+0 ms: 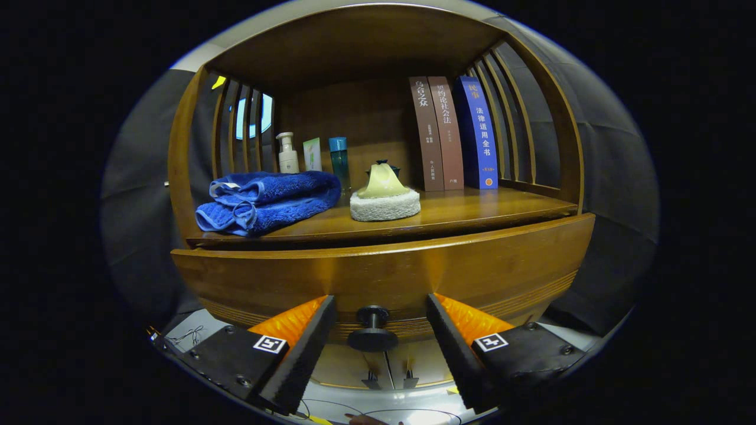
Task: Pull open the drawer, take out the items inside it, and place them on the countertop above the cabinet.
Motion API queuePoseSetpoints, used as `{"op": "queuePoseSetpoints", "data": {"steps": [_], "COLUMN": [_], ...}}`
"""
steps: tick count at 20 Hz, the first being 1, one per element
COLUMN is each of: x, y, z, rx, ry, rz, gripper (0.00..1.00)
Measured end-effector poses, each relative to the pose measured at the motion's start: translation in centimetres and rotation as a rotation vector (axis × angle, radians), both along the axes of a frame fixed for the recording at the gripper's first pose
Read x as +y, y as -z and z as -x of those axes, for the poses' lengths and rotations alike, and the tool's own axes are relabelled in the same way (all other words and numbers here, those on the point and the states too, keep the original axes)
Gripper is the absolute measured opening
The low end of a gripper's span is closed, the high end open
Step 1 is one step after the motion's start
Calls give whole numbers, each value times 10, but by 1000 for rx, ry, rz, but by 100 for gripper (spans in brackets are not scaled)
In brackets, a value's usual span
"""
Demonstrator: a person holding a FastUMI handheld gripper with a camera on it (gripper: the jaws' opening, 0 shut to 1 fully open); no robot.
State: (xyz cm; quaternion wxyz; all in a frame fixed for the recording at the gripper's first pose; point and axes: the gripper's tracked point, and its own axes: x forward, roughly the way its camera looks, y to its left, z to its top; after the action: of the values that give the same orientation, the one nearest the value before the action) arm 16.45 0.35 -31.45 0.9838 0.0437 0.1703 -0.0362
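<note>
Wooden drawer [384, 277] sits closed under the countertop [472, 212] — its round knob [372, 330] lies between the gripper [381, 330]'s parted, untouching fingers, fitting either reaching to pull or just pushed shut.

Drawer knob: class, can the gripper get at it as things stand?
Probably yes. The gripper is open, with the drawer knob between its fingers and nothing in the gap.

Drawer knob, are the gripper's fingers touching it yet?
Apart. The gripper view shows the open gripper straddling the drawer knob, with a visible gap on each side.
</note>
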Motion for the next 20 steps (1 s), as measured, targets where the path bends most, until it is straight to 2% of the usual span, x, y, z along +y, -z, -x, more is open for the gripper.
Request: {"op": "queuePoseSetpoints", "data": {"steps": [7, 20], "x": [-1, 1], "y": [2, -6], "z": [-17, -13], "rx": [9, 0], "ry": [6, -15], "rz": [12, 25], "gripper": [99, 100]}}
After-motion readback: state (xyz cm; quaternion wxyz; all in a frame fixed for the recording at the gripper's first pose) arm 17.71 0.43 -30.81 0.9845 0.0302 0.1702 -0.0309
